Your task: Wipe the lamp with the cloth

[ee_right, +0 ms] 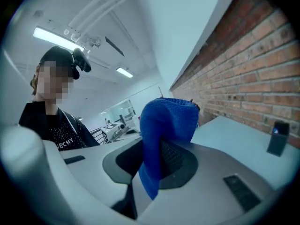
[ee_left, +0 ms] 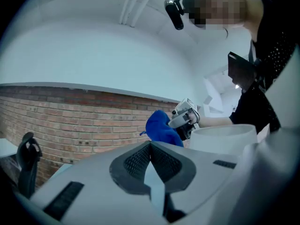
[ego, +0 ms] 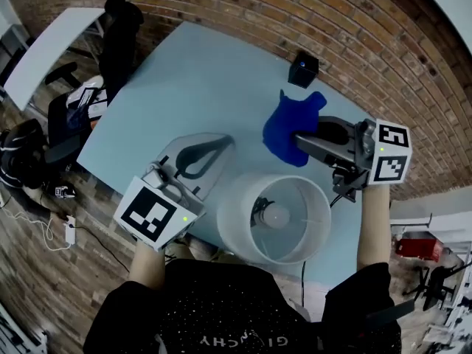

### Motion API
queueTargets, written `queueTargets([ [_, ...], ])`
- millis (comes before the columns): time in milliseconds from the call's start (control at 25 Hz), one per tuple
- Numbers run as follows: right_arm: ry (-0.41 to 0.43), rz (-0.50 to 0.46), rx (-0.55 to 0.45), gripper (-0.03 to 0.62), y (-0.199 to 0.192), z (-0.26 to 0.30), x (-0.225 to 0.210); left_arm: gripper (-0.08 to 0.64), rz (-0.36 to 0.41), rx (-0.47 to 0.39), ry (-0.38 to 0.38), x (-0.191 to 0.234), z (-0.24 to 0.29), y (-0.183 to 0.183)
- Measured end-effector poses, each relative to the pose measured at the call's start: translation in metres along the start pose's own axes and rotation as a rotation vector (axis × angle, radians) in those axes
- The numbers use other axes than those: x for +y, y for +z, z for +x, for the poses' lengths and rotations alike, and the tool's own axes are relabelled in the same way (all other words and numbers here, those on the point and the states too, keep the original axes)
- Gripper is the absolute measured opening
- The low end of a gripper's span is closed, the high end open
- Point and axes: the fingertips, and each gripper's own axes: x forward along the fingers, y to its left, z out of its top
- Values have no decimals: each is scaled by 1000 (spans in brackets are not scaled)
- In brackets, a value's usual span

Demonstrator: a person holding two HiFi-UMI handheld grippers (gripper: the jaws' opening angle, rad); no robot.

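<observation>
Head view: looking down into white-shaded lamp (ego: 274, 216) on pale blue bench (ego: 192, 80), between left gripper (ego: 226, 142) and right gripper (ego: 301, 140).

Left gripper view: jaws pressed together, empty.

Right gripper view: jaws pinching blue cloth (ee_right: 164, 125).

Best now to bring cloth against shade and wipe lightly, without tipping lamp.

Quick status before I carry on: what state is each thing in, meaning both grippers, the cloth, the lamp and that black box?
Left gripper: jaws shut, nothing between them.
Right gripper: shut on the cloth.
Cloth: bunched, held up, clear of the lamp.
Lamp: upright, shade on; cannot tell if it is lit.
Black box: standing on the table, apart from the rest.
</observation>
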Motion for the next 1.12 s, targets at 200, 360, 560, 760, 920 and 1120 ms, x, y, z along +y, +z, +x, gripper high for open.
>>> queueTargets([
  [200,-271,46,-146,74,56,-18,56,9,-50,-80,-278,8,6,21],
  [360,-506,35,-204,74,67,-7,86,9,-48,-66,-441,14,6,14],
  [560,-827,40,-171,74,47,17,108,9,-71,-41,-617,4,-14,0],
  [760,-986,110,-164,74,31,31,107,9,-91,-9,-685,-12,-13,0],
  [920,-1175,109,-178,74,17,67,108,9,-113,-22,-721,-5,-33,-10],
  [1120,-1447,16,-164,74,-1,87,109,9,-156,-18,-754,-5,-45,-22],
])
